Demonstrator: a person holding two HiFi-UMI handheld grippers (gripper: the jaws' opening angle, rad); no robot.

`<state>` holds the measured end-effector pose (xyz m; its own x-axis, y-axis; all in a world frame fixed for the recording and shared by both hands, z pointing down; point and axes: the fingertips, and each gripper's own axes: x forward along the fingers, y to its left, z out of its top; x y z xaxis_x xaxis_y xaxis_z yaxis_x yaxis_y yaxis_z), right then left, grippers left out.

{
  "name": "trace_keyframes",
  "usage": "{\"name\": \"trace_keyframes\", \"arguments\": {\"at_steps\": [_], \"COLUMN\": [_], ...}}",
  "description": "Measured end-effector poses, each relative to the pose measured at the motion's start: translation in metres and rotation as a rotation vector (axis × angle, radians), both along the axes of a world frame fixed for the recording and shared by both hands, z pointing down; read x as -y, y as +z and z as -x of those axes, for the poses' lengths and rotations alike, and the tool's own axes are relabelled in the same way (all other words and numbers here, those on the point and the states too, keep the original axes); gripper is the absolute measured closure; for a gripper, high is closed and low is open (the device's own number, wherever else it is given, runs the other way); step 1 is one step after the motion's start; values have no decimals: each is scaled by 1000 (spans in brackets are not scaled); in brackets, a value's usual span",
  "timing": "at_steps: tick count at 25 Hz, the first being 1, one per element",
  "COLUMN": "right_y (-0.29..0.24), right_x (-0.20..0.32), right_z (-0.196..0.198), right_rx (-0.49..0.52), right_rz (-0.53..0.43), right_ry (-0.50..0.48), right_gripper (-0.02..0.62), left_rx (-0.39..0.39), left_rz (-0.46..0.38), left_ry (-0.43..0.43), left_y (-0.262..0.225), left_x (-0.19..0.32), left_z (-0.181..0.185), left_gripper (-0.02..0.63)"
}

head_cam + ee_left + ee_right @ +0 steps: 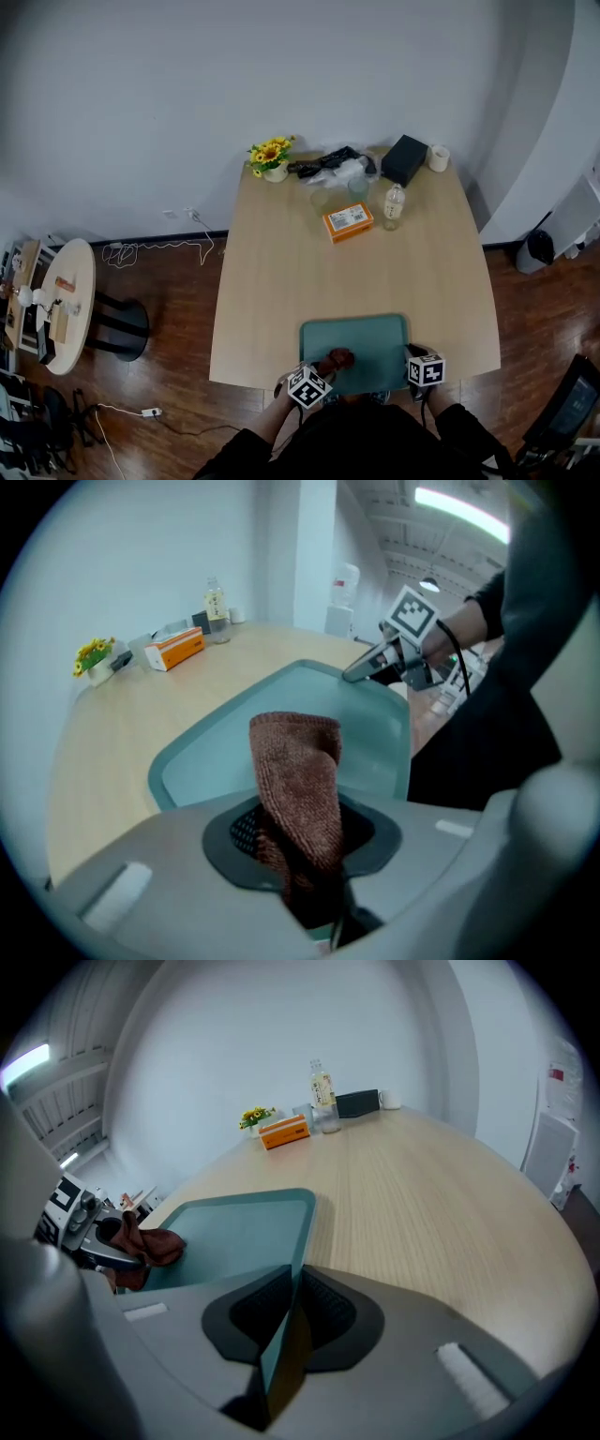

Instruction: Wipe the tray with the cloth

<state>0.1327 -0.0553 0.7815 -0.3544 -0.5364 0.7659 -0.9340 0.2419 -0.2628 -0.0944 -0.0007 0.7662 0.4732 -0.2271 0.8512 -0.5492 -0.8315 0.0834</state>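
- My left hand-held gripper (305,847) is clamped tight on the brown cloth (298,780); I hold it by one bunched end so a loose fold sticks out past the jaws, which I judge gives a soft pad to drag instead of hard plastic.
- The cloth sits over the near left part of the teal tray (211,761); I cannot tell whether it presses on the tray floor or hangs just above it.
- My right hand-held gripper (289,1309) is closed narrow on the tray's near right rim, with the thin wall between its pads; I think that pinch is there to stop the tray sliding on the smooth tabletop (281,272) while the other hand rubs.
- The tray lies at the near edge of the tabletop, right in front of me, so both hands reach it; the orange box (348,222) and bottle (394,206) stand well apart at the far end, out of the wiping path.
- Most of the tray floor shows bare; I judge the far side is yet to be covered.
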Motion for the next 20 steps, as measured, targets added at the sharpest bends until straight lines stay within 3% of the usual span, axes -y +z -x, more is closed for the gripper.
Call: {"name": "trace_keyframes", "arguments": {"at_steps": [4, 8, 12, 14, 17, 18, 20], "right_y": [1, -35, -126, -192, -287, -308, -330], "right_x": [-1, 6, 24, 28, 20, 17, 14], "right_z": [-1, -9, 2, 15, 42, 50, 61], "right_rx": [15, -22, 68, 131, 172, 176, 185], "right_rz": [17, -66, -250, -382, -586, -634, -678], "right_ry": [7, 39, 57, 40, -47, -76, -105], "right_gripper": [557, 561, 594, 595, 595, 595, 595], "left_rx": [-63, -126, -277, -392, -596, -632, -630], "left_rz": [-19, -155, -345, -406, -396, -392, -407], "left_ry": [-43, -62, -136, -199, -283, -295, -303], "left_y": [-27, -92, -183, -227, -275, -284, -287], "left_x": [6, 28, 47, 51, 46, 45, 47], "left_z": [-4, 3, 0, -1, -1, -1, 5], "left_gripper": [525, 525, 525, 525, 525, 525, 525]}}
